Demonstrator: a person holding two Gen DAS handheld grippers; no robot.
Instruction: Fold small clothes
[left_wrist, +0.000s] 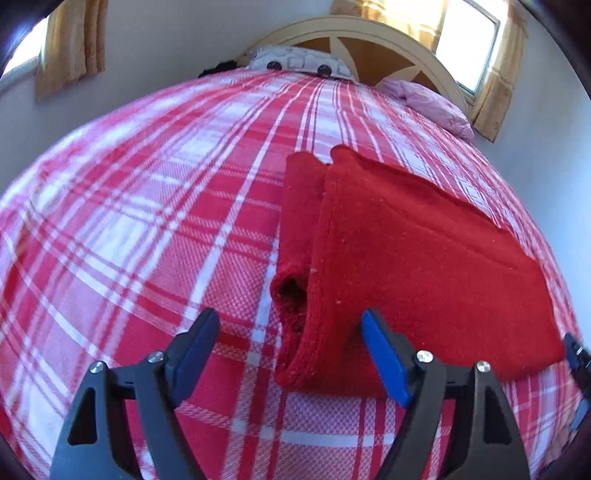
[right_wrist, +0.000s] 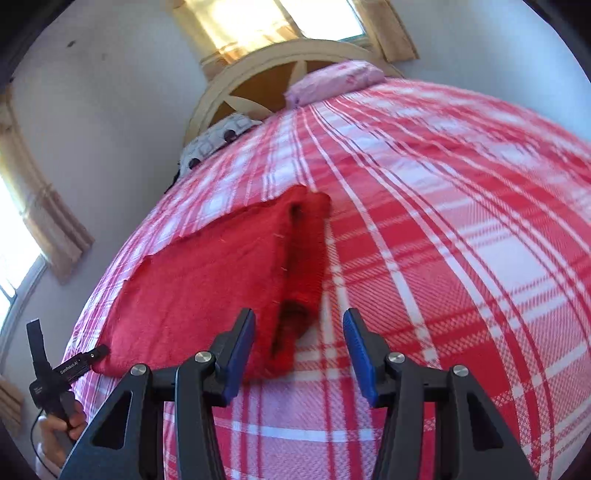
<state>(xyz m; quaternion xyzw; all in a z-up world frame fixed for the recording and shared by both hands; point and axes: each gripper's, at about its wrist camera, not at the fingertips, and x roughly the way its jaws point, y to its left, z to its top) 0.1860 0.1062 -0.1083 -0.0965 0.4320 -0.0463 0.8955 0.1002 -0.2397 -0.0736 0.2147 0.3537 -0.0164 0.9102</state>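
A red knit garment (left_wrist: 406, 258) lies folded flat on the red and white plaid bedspread (left_wrist: 147, 221), a sleeve folded along one long side with its cuff opening facing me. My left gripper (left_wrist: 291, 350) is open, its blue pads straddling the garment's near corner. The right gripper's tip (left_wrist: 574, 354) shows at the garment's other near corner. In the right wrist view the same garment (right_wrist: 207, 284) lies ahead. My right gripper (right_wrist: 299, 354) is open around its near corner by the sleeve cuff. The left gripper (right_wrist: 88, 360), held in a hand, touches the other corner.
A patterned pillow (left_wrist: 295, 61) and a pink pillow (left_wrist: 432, 103) lie by the cream headboard (left_wrist: 369, 37). Curtained windows (left_wrist: 465, 40) flank the bed. The plaid bedspread (right_wrist: 461, 240) spreads wide to the right of the garment.
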